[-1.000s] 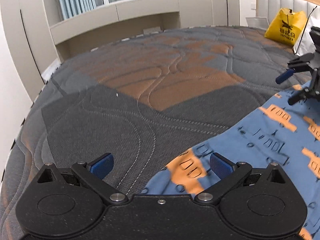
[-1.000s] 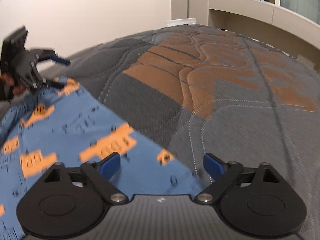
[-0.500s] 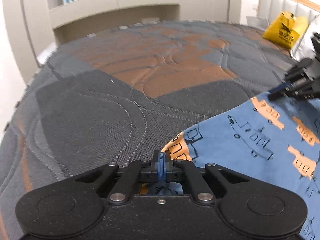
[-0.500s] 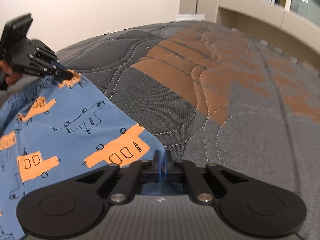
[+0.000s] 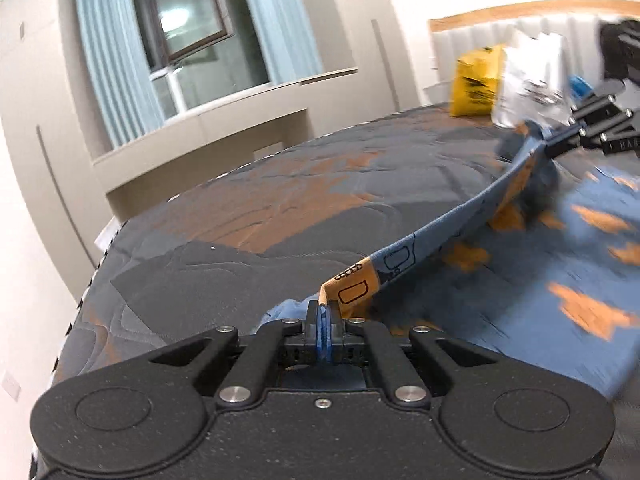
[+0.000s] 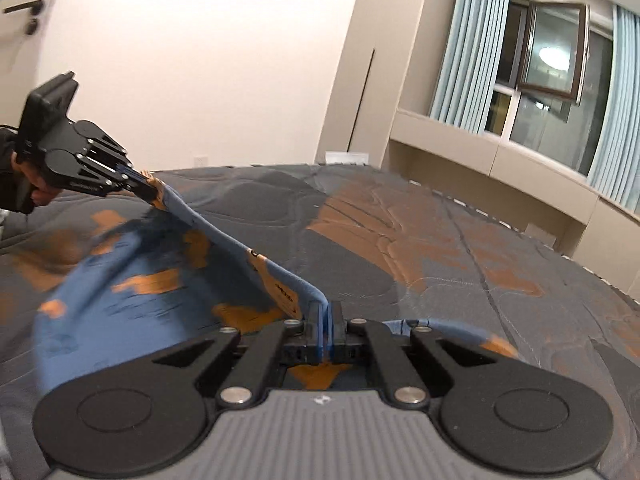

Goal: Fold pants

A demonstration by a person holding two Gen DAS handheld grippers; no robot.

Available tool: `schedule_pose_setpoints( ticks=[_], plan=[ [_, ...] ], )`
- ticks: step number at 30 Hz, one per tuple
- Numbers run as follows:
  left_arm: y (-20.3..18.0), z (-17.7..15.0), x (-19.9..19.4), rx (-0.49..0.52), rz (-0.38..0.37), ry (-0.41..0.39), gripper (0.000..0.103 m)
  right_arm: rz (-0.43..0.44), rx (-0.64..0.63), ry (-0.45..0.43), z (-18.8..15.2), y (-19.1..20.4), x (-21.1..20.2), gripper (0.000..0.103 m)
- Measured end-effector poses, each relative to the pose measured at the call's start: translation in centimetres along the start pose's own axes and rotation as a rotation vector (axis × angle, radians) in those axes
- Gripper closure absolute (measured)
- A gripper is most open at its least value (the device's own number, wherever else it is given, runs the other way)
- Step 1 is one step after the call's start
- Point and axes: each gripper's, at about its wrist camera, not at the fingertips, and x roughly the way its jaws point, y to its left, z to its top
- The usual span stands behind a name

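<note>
A: Left claw (image 5: pixel 323 322) clamps one corner of the pants (image 5: pixel 520 280); right claw (image 6: pixel 325 330) pinches the other.
B: Edge stretched between them, towards two o'clock from the left; the rest trails on the bed (image 5: pixel 240 208).
</note>
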Motion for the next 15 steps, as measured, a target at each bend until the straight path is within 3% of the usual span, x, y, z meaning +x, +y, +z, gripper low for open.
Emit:
schedule_pose_setpoints(
  ticks=[4,8,15],
  plan=[
    [-3.0,-2.2,-2.4,0.058,-0.003,0.007,0.102,-0.019,-0.018,0.002,-2.3,3.9,-3.3,0.101],
    [-5.0,-3.8,-3.4,0.116,0.017,0.018,0.102,-0.033,-0.025,0.025,-4.3,6.4,-3.6,0.101],
    [-5.9,-4.5,-6.1,0.12,0.008,0.0,0.102,-0.079,-0.045,-0.003,-5.1,9.4,-6.7,0.102]
  ],
)
